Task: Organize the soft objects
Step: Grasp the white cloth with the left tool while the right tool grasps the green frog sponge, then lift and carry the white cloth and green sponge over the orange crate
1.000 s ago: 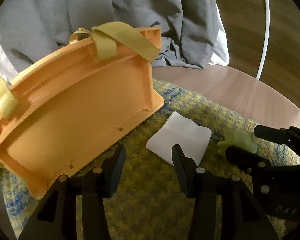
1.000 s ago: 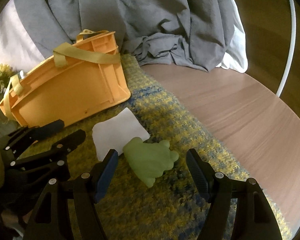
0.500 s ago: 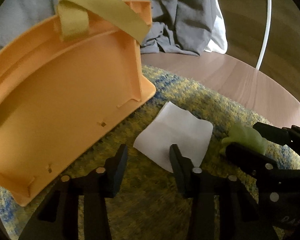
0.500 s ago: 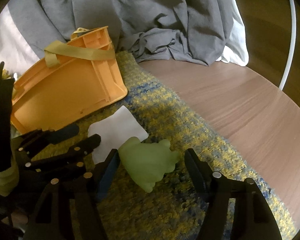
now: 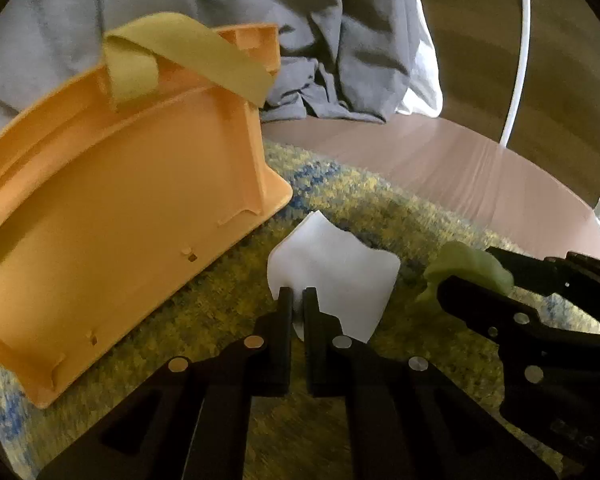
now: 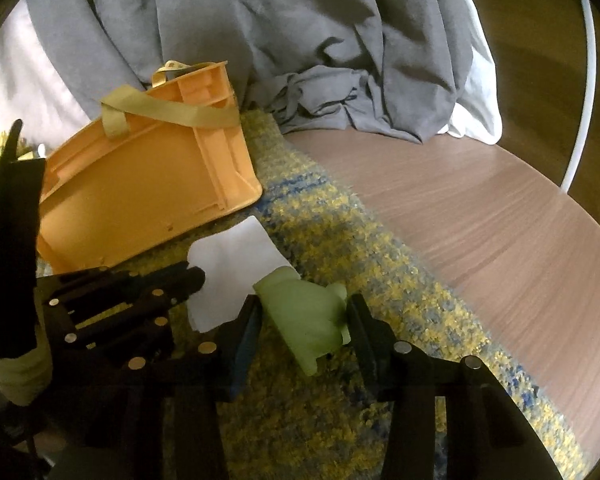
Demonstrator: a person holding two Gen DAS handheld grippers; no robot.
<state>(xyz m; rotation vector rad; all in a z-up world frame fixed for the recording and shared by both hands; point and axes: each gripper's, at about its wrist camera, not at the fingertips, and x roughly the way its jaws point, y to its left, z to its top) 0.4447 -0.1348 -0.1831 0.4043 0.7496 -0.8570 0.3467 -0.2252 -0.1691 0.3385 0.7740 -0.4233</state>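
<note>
A white cloth (image 5: 336,268) lies on the yellow-blue rug (image 5: 220,304) beside the orange basket (image 5: 112,208). My left gripper (image 5: 297,308) is shut on the cloth's near edge. The cloth also shows in the right wrist view (image 6: 232,268), with the left gripper (image 6: 194,276) on it. A soft green toy (image 6: 306,320) sits between the fingers of my right gripper (image 6: 304,320), which is shut on it. The toy also shows in the left wrist view (image 5: 470,268).
The orange basket (image 6: 148,192) with yellow straps (image 5: 180,56) stands on the rug at the left. Grey fabric (image 6: 300,40) hangs behind it. Bare wood floor (image 6: 480,208) lies to the right, with a white cable (image 6: 580,112).
My left gripper has closed on the white cloth's edge. My right gripper has closed in on the green toy, which was loose between open fingers before.
</note>
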